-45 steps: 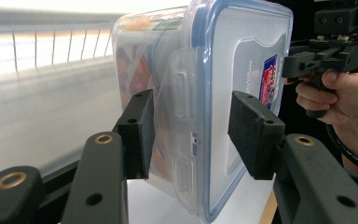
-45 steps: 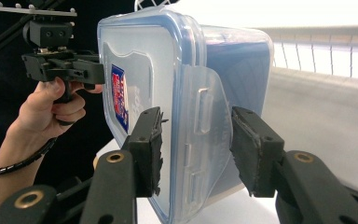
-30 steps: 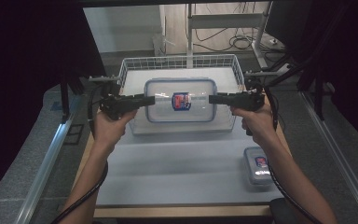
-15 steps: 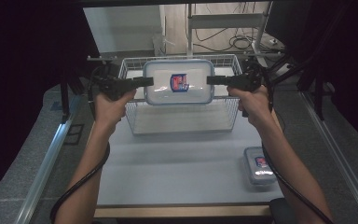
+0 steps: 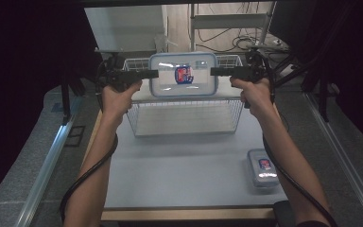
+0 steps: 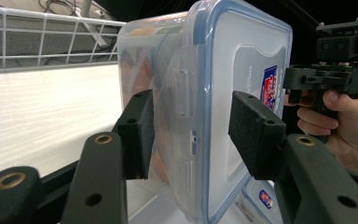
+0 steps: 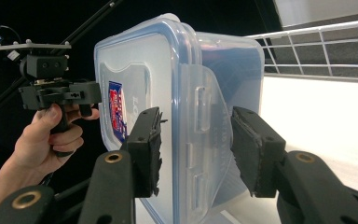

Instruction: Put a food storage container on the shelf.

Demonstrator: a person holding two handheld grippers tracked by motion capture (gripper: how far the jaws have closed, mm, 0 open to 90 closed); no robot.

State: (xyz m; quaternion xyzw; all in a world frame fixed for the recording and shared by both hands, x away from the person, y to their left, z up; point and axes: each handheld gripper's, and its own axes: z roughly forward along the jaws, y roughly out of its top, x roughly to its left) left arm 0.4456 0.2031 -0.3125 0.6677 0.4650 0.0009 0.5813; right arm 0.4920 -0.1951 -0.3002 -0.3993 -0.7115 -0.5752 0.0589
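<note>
A large clear plastic container (image 5: 183,74) with a blue-rimmed lid and a red-and-blue label hangs in the air over the far part of a white wire basket (image 5: 133,124). My left gripper (image 5: 153,73) is shut on its left end and my right gripper (image 5: 213,72) on its right end. In the left gripper view the pads (image 6: 138,133) clamp the container (image 6: 242,60) across lid and body at its latch. The right gripper view gives the same clamp on the container (image 7: 135,60), with pads (image 7: 256,154) on either side of the latch.
A small lidded container (image 5: 263,166) with the same label lies on the grey table (image 5: 179,175) at the front right. The basket stands at the table's far middle. Shelving and cables sit behind it. Dark frames flank both sides.
Both hands have carried the container up and away, from low inside the basket to above its far rim. The small container has stayed in place.
</note>
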